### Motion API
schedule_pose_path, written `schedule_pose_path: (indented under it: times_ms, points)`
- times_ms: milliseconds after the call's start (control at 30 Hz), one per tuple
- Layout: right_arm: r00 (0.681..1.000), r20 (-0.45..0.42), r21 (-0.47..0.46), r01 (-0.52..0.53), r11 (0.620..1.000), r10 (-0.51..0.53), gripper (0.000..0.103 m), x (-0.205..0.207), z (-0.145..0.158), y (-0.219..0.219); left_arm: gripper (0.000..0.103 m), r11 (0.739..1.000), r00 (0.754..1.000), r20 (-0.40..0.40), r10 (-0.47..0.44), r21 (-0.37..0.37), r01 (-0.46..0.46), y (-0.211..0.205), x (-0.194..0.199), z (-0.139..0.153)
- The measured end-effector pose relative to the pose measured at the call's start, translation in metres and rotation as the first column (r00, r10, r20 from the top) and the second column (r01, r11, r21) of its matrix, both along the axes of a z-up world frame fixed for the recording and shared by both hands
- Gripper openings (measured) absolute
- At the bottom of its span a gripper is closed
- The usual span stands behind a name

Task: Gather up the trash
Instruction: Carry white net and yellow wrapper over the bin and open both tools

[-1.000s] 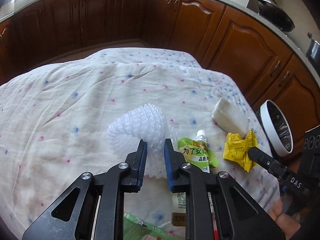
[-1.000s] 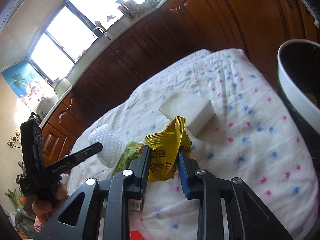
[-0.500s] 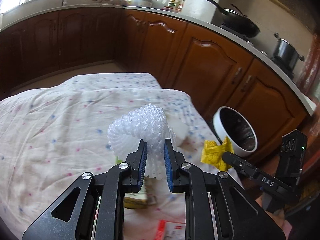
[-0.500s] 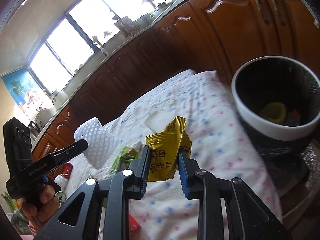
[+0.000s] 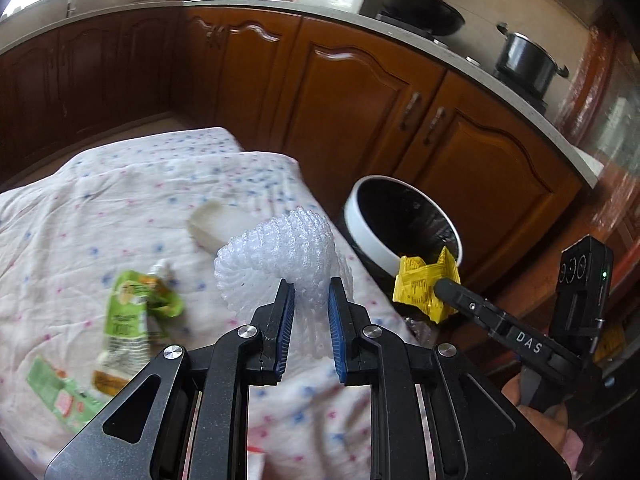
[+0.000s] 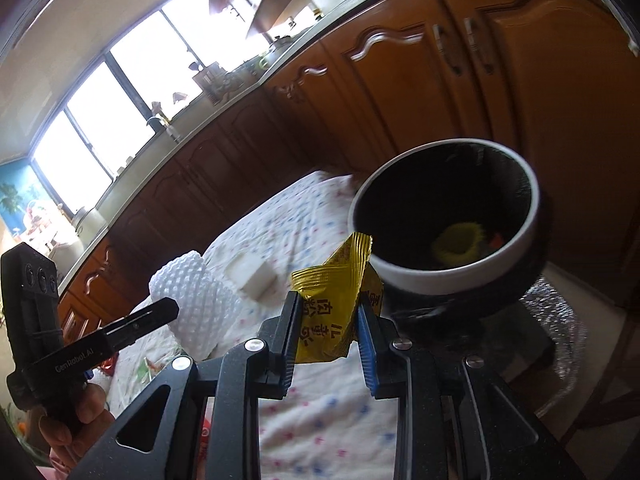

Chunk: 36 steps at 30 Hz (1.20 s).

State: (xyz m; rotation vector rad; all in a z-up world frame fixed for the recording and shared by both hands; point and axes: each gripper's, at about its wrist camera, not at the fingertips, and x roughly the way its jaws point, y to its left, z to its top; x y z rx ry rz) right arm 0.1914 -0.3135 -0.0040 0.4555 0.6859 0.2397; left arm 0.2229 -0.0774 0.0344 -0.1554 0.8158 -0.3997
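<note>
My left gripper (image 5: 310, 292) is shut on a white foam net sleeve (image 5: 280, 256), held above the table's right end. My right gripper (image 6: 328, 304) is shut on a crumpled yellow wrapper (image 6: 336, 304), which hangs just short of the white rim of the black-lined trash bin (image 6: 516, 248). In the left wrist view the same yellow wrapper (image 5: 424, 284) sits at the bin's (image 5: 368, 232) near rim. Something yellow and something orange lie inside the bin. The foam sleeve (image 6: 192, 296) and left gripper show at the left of the right wrist view.
On the dotted white tablecloth (image 5: 100, 208) lie a green squeeze pouch (image 5: 132, 308), a white block (image 5: 216, 224) and a green-and-red packet (image 5: 60, 396). Brown kitchen cabinets (image 5: 360, 92) run behind. A wok (image 5: 416, 4) and a pot (image 5: 524, 60) stand on the counter.
Both grippers swung right toward the bin, carrying the foam sleeve and the yellow wrapper off the table. The bin now looms larger and closer; the pouch and block stay on the cloth.
</note>
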Motion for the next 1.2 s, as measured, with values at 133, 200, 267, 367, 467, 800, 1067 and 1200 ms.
schedule_pose_path:
  times_ms: [133, 200, 267, 367, 467, 800, 1067, 1200]
  points:
    - [1.000, 0.007, -0.013, 0.026, 1.000, -0.026, 0.027, 0.001, 0.002, -0.018, 0.016, 0.999, 0.999, -0.004, -0.036, 0.002, 0.036, -0.024, 0.003, -0.001]
    - [0.999, 0.012, -0.016, 0.042, 0.999, -0.042, 0.027, 0.001, 0.003, -0.028, 0.016, 0.998, 0.998, -0.006, -0.057, 0.000, 0.057, -0.036, 0.006, 0.000]
    - [0.998, 0.018, -0.019, 0.056, 0.998, -0.056, 0.027, 0.002, 0.006, -0.038, 0.016, 0.997, 0.997, -0.007, -0.072, 0.002, 0.072, -0.047, 0.009, 0.000]
    - [0.997, 0.024, -0.026, 0.075, 0.997, -0.075, 0.027, 0.005, 0.009, -0.049, 0.016, 0.995, 0.995, -0.007, -0.098, -0.003, 0.098, -0.061, 0.014, 0.003]
    - [0.996, 0.026, -0.027, 0.088, 0.996, -0.087, 0.027, 0.010, 0.010, -0.057, 0.016, 0.994, 0.994, -0.003, -0.110, -0.001, 0.110, -0.074, 0.021, 0.007]
    - [0.993, 0.029, -0.037, 0.117, 0.992, -0.116, 0.028, 0.035, 0.011, -0.083, 0.016, 0.991, 0.991, -0.031, -0.133, 0.021, 0.134, -0.122, 0.056, 0.006]
    - [0.995, -0.002, -0.046, 0.103, 0.994, -0.104, 0.029, 0.058, 0.005, -0.095, 0.016, 0.987, 0.987, -0.058, -0.148, 0.060, 0.151, -0.154, 0.086, -0.002]
    - [0.995, -0.015, -0.050, 0.099, 0.994, -0.100, 0.030, 0.067, 0.001, -0.098, 0.016, 0.986, 0.986, -0.080, -0.146, 0.069, 0.151, -0.165, 0.100, -0.009]
